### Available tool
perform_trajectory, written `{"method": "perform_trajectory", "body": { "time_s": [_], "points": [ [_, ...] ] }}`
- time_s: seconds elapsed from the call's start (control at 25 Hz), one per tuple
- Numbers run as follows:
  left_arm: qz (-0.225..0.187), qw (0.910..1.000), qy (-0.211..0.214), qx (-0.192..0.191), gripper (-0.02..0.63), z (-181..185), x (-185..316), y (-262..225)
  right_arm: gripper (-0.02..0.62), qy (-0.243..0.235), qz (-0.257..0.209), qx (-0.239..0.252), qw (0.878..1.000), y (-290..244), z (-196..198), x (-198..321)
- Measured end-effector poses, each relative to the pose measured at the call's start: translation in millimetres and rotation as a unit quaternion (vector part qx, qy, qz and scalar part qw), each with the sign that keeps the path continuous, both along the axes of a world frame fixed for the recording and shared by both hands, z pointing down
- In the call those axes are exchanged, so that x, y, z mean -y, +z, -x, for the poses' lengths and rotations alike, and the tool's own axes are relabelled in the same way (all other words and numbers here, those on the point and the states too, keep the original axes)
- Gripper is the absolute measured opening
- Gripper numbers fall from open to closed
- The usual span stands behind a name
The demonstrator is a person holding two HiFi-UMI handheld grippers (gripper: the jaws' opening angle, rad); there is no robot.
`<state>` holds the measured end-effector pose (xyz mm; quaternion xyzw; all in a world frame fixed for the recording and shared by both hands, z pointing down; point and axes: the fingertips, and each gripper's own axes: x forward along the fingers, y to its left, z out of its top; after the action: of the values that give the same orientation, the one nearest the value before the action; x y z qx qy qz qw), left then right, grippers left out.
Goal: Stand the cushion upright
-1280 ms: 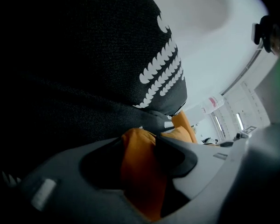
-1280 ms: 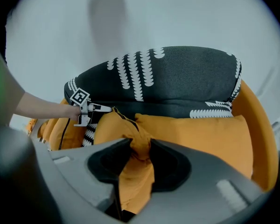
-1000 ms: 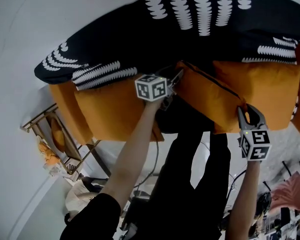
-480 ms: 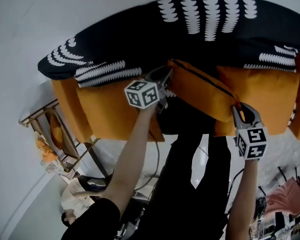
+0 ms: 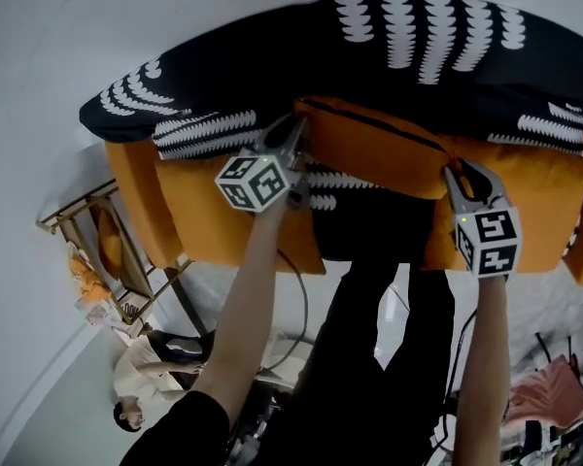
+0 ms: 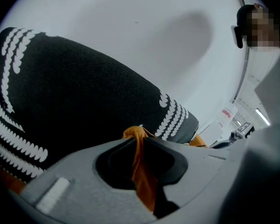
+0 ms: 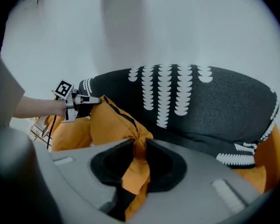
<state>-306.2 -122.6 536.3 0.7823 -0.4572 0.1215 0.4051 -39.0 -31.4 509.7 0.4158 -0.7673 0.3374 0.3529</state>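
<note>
1. Grip of left tool (image 5: 291, 136): jaws nearly together after just closing, pinching one orange corner of the cushion (image 5: 369, 146).
2. Same at right tool (image 5: 456, 177): jaws narrowed, fabric of the opposite corner bunched between them.
3. Long axis of cushion strung tool to tool, held off the orange sofa seat (image 5: 214, 226), near the black patterned backrest (image 5: 418, 56).
4. Against a second ago: carried nearer the backrest, both tools with it.

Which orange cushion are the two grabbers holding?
The middle cushion with the dark seam: the left gripper and the right gripper each pinch one corner. The left cushion and right cushion are in neither gripper.
</note>
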Motion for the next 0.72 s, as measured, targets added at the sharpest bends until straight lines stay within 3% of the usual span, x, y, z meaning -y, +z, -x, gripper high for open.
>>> {"method": "perform_trajectory", "body": {
  "time_s": [0.28,0.72],
  "points": [
    [-0.009,0.9983,-0.054,0.020,0.057,30,0,7,0.086,-0.042,-0.029,-0.016,0.999,16,17,55],
    [-0.023,0.9956,-0.072,0.056,0.071,43,18,36,0.086,-0.060,-0.038,-0.029,0.997,72,27,101]
  ]
}}
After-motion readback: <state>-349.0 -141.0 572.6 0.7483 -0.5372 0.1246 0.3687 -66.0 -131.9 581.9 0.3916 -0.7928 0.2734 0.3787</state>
